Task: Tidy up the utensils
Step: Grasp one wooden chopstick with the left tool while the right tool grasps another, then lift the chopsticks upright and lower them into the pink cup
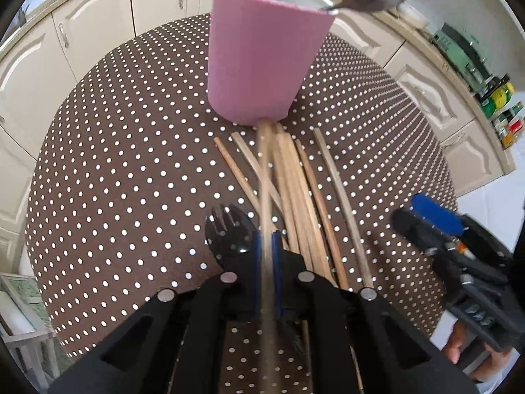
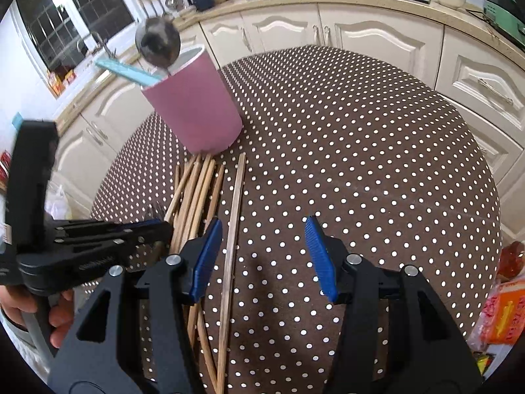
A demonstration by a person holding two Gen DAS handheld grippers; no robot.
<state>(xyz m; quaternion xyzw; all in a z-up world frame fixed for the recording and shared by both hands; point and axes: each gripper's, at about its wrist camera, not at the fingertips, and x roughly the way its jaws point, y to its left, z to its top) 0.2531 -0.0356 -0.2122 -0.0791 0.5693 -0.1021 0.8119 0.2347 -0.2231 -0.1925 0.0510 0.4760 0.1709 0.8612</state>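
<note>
Your left gripper has its jaws clenched on one wooden chopstick, which runs from the jaws toward the base of the pink cup. The remaining chopsticks lie in a loose fan on the desk, just near of the cup; about seven show in the left wrist view, overlapping, so the count is uncertain. One of them lies apart on the right of the fan. One black spork rests just left of your left jaws, touching the pile's edge. The cup stands upright at the far side and holds two items: one metal spoon and one light-blue handle. Your right gripper hangs over the polka-dot cloth, jaws released with nothing between them; the lone stick passes just beside its left pad. Cabinets ring the desk beyond.
</note>
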